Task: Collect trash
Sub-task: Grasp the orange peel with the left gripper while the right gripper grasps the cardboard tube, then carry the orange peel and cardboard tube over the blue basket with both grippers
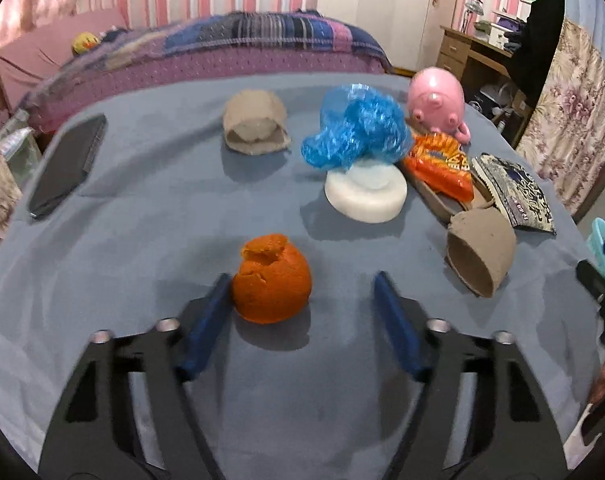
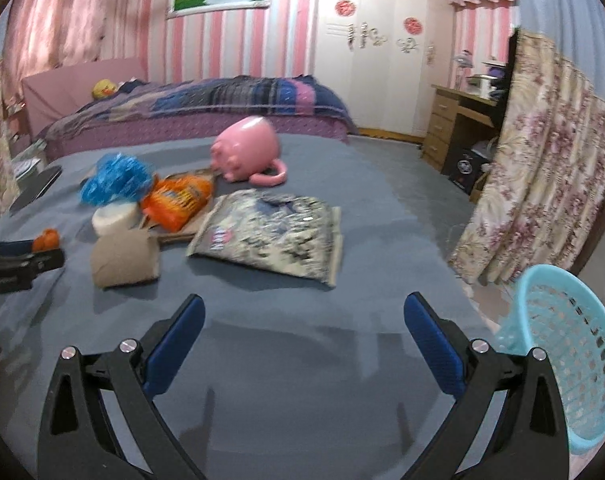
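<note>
An orange peel (image 1: 272,280) shaped like a hollow ball lies on the blue-grey cloth (image 1: 142,240). My left gripper (image 1: 302,280) is open around it: the left pad (image 1: 210,316) is against the peel's side, while the right pad (image 1: 394,320) stands well apart. Farther back lie a crumpled blue plastic bag (image 1: 354,132), an orange snack wrapper (image 1: 438,164), a patterned foil bag (image 2: 270,236) and two brown paper cups (image 1: 480,252) (image 1: 254,124). My right gripper (image 2: 304,300) hovers open over bare cloth in front of the foil bag, with nothing between its fingers.
A teal mesh basket (image 2: 562,360) hangs off the table's right edge. A pink pig mug (image 1: 434,98), a white roll (image 1: 366,194) and a black phone (image 1: 66,164) also sit on the cloth. A bed (image 2: 206,104) and a floral curtain (image 2: 542,168) stand beyond.
</note>
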